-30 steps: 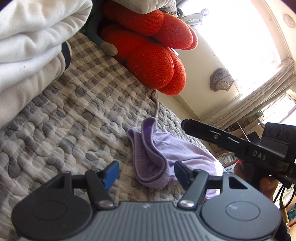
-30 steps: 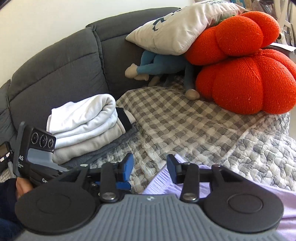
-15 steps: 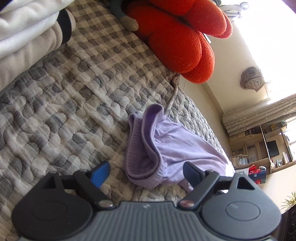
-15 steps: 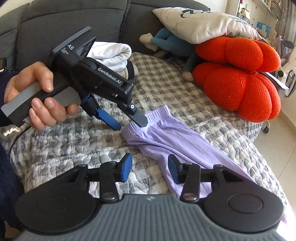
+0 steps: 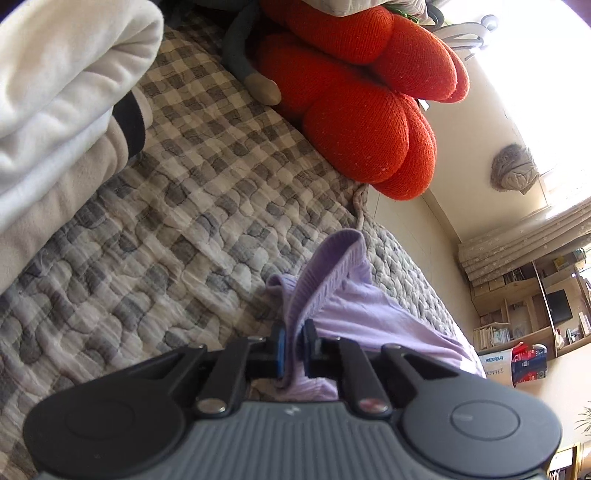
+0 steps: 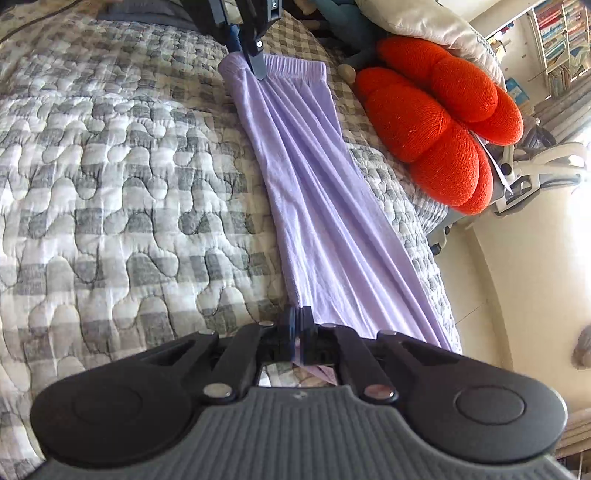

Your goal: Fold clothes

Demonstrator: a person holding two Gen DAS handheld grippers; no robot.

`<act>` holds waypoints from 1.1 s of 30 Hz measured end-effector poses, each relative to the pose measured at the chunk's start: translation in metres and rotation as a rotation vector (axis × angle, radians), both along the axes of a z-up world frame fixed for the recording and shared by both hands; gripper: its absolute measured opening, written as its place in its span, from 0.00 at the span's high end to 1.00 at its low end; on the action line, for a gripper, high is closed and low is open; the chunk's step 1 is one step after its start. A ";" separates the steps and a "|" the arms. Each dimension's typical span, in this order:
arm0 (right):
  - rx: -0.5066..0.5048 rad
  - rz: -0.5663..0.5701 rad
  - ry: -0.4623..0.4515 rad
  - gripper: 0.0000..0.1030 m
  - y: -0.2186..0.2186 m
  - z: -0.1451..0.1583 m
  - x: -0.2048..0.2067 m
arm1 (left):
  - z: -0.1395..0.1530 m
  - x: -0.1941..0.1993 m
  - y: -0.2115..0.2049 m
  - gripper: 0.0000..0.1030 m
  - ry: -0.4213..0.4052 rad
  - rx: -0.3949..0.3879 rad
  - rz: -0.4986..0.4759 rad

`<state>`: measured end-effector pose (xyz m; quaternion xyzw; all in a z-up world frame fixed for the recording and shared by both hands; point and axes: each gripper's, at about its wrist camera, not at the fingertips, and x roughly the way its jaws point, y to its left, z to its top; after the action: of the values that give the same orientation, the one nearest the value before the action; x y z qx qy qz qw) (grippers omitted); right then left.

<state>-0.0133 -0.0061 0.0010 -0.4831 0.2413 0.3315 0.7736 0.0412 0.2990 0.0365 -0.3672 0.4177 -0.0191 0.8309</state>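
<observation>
Lilac trousers (image 6: 317, 192) lie stretched lengthwise on the grey checked quilt (image 6: 110, 177). My left gripper (image 5: 293, 341) is shut on the ribbed waistband (image 5: 325, 266), which stands up in a fold. It also shows at the top of the right wrist view (image 6: 255, 55), pinching the waistband's left corner. My right gripper (image 6: 297, 325) is shut on the trousers' near hem end, and the cloth runs taut in long pleats between the two grippers.
An orange knitted pumpkin cushion (image 6: 439, 122) sits right of the trousers near the quilt's edge. A stack of folded white and beige clothes (image 5: 55, 110) lies at the left. A blue soft toy (image 5: 247, 62) and a white pillow (image 6: 443, 26) lie behind.
Both grippers were open half a second ago and are now shut on the trousers. The right gripper moved to the hem end, and the garment is pulled out straight.
</observation>
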 end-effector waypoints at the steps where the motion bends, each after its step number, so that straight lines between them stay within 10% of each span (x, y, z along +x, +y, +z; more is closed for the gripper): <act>1: 0.038 -0.005 0.023 0.99 -0.006 0.009 0.000 | 0.005 0.000 -0.001 0.92 0.007 0.013 -0.013; 6: 0.199 0.008 0.151 0.99 -0.042 0.050 -0.002 | 0.005 0.004 0.008 0.91 0.073 0.034 -0.057; 15: 0.127 0.047 0.172 0.94 -0.029 0.012 -0.012 | -0.018 0.002 0.007 0.92 0.108 0.075 -0.066; 22: 0.183 0.009 0.164 0.93 -0.052 0.031 -0.020 | -0.006 -0.012 0.019 0.59 0.068 0.024 -0.006; 29: 0.183 -0.019 0.132 0.63 -0.067 0.023 -0.028 | -0.004 -0.027 -0.005 0.45 0.114 -0.058 0.001; 33: 0.236 -0.051 0.116 0.63 -0.074 0.027 -0.026 | -0.002 -0.028 -0.020 0.40 0.168 -0.045 0.045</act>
<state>-0.0393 -0.0798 0.0279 -0.3625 0.2574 0.3652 0.8179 0.0136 0.2787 0.0346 -0.3951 0.4771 0.0212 0.7847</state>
